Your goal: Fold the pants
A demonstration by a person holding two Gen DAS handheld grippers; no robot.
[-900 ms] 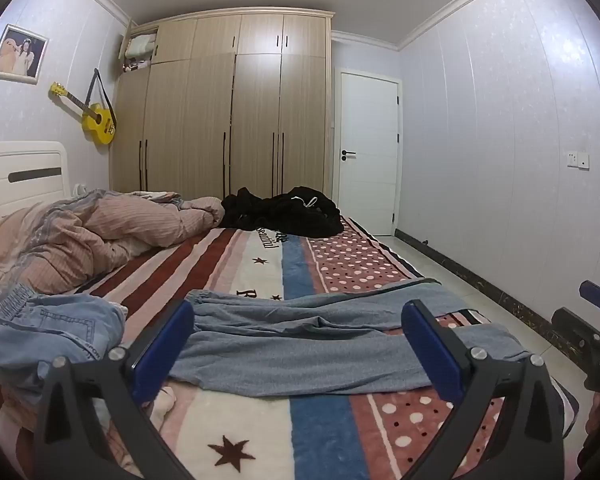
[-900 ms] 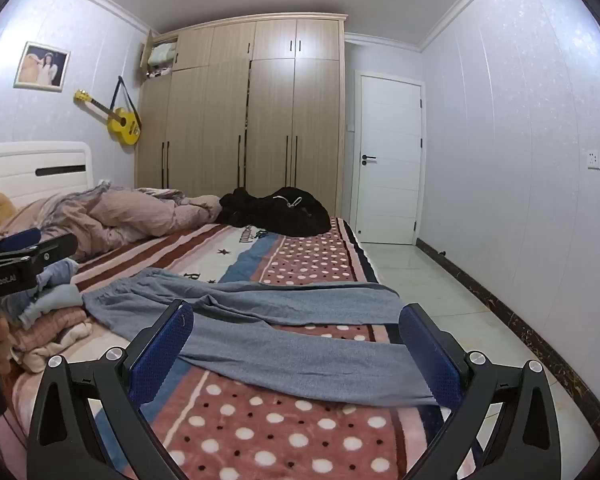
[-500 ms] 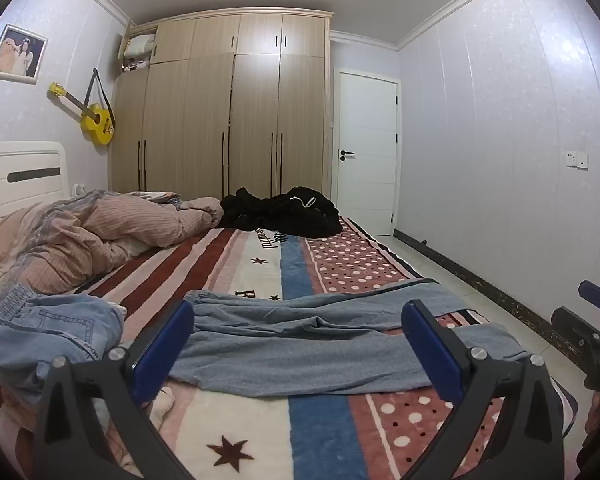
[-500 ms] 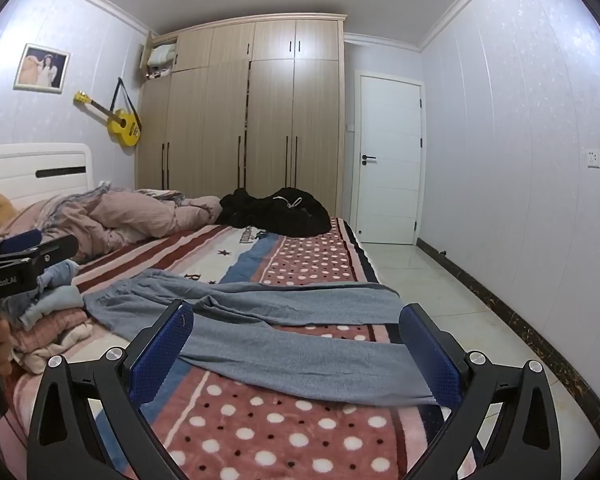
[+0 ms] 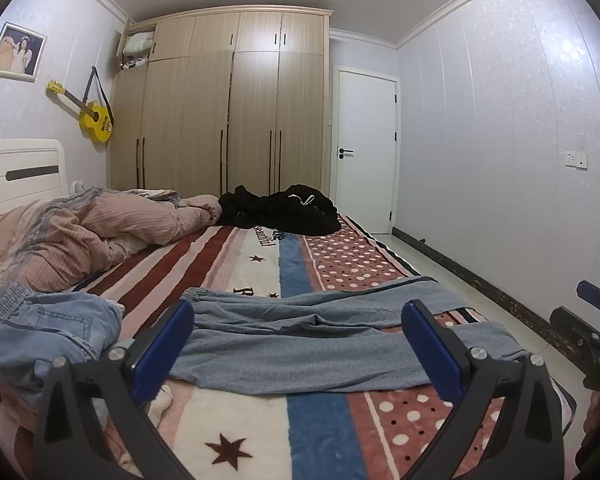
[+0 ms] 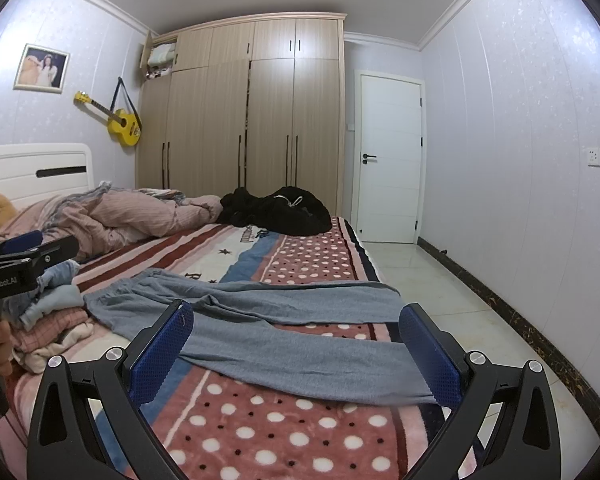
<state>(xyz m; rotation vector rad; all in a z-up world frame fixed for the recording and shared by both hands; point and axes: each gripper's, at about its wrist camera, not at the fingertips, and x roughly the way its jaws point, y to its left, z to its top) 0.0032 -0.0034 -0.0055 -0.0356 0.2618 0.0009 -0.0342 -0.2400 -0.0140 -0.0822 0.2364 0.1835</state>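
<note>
Grey pants [image 5: 300,344] lie spread flat across the bed, legs apart, one leg nearer and one farther; they also show in the right wrist view [image 6: 292,344]. My left gripper [image 5: 300,340] is open and empty, hovering just in front of the pants near their left end. My right gripper [image 6: 296,340] is open and empty, in front of the pants toward the bed's right edge. The right gripper's body shows at the right edge of the left wrist view [image 5: 592,332], and the left one at the left edge of the right wrist view [image 6: 20,268].
A pile of clothes with blue jeans [image 5: 44,332] lies at the left. A pink duvet [image 5: 112,228] and black clothes [image 5: 284,212] lie farther back. The bed's right edge [image 6: 384,280] drops to a tiled floor. Wardrobe and door stand behind.
</note>
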